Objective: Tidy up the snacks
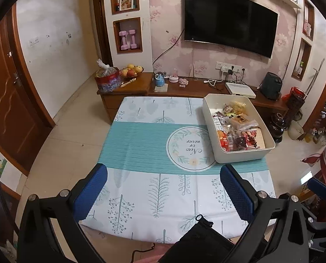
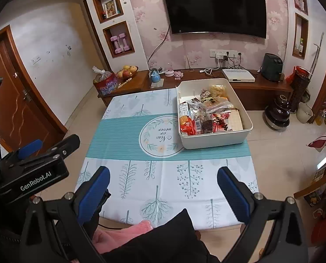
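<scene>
A cream plastic bin stands on the right half of the table, holding several wrapped snacks in red, orange, clear and yellow packets. My left gripper hangs open over the table's near edge, with nothing between its blue pads. My right gripper is open too, above the near edge, well short of the bin. The left gripper's body shows at the left of the right wrist view.
The table wears a teal and white leaf-print cloth. Behind it runs a low wooden TV cabinet with a fruit bowl, a bagged tin and a router. Dark jars stand on the floor at right. A dark sleeve lies below.
</scene>
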Motion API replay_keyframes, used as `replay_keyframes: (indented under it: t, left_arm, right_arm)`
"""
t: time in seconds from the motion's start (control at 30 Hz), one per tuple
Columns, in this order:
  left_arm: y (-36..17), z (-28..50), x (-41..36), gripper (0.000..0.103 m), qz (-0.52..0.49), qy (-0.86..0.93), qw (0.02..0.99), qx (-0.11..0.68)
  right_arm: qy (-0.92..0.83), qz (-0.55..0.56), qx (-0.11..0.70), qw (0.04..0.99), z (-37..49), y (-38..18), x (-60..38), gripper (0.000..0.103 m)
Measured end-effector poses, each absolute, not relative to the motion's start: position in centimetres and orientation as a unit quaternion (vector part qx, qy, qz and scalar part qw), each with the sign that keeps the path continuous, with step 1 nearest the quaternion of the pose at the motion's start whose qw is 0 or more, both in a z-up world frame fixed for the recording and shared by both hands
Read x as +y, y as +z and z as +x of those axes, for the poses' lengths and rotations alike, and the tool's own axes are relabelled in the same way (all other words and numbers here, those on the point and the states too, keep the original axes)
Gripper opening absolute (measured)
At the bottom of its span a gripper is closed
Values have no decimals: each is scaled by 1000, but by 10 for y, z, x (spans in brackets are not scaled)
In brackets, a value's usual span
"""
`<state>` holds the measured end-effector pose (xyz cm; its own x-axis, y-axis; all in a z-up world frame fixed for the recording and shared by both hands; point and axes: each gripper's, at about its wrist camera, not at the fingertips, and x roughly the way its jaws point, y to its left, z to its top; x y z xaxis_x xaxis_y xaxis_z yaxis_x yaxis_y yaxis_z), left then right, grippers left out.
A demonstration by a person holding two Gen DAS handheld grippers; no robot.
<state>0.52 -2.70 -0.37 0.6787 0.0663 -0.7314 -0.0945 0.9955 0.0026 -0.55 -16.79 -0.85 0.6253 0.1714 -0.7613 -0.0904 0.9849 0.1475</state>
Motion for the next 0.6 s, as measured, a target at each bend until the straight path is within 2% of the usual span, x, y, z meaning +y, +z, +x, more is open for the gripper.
replay_keyframes:
  t: [0.6]
  left_arm:
    - [-7,15,-33,102,-6,47,913,406]
  right_arm:
    - [81,53,444,891,8,-16,-173,99]
